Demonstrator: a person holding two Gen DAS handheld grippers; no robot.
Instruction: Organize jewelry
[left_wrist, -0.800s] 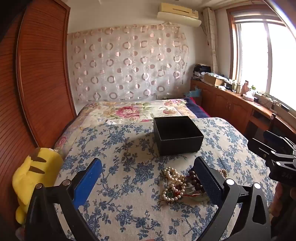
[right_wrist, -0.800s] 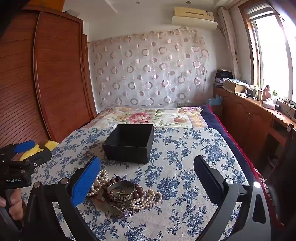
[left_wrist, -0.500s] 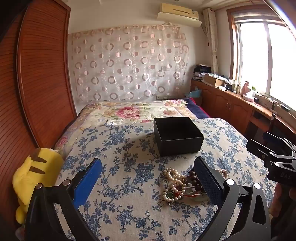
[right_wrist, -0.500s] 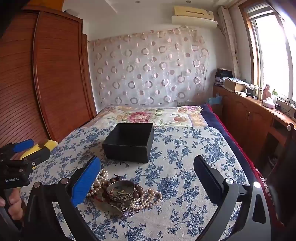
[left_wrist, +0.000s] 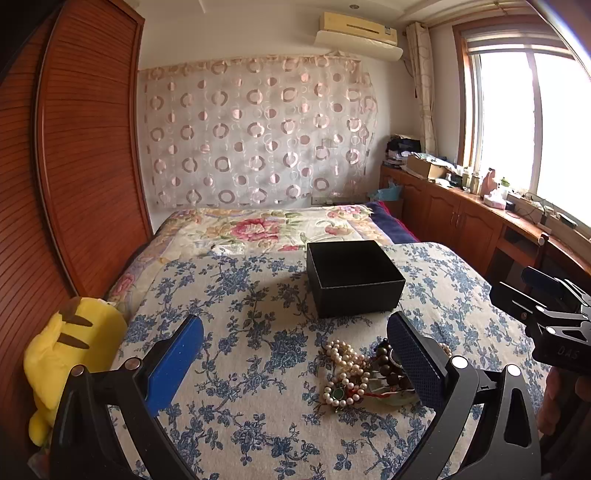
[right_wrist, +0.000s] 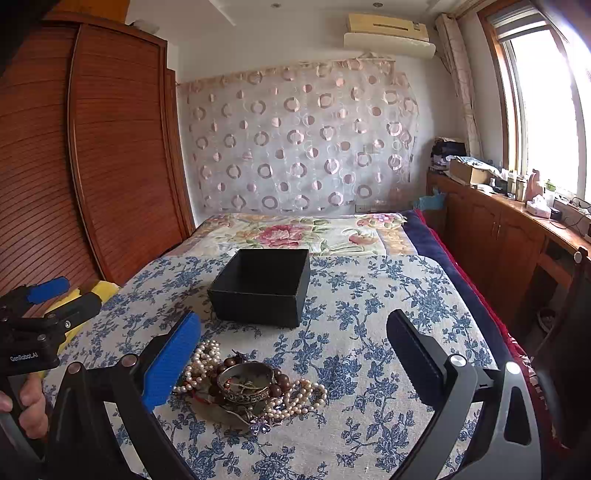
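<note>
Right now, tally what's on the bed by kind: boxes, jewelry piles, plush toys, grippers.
Black box: 1
Jewelry pile: 1
Yellow plush toy, at the bed's edge: 1
Grippers, both open and empty: 2 (left gripper, right gripper)
Total: 5

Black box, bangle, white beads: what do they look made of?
Black box: likely matte card, with thin straight walls and no shine. Bangle: looks like dull, tarnished metal with a patterned band. White beads: glossy and pearl-like; real or imitation can't be told.
</note>
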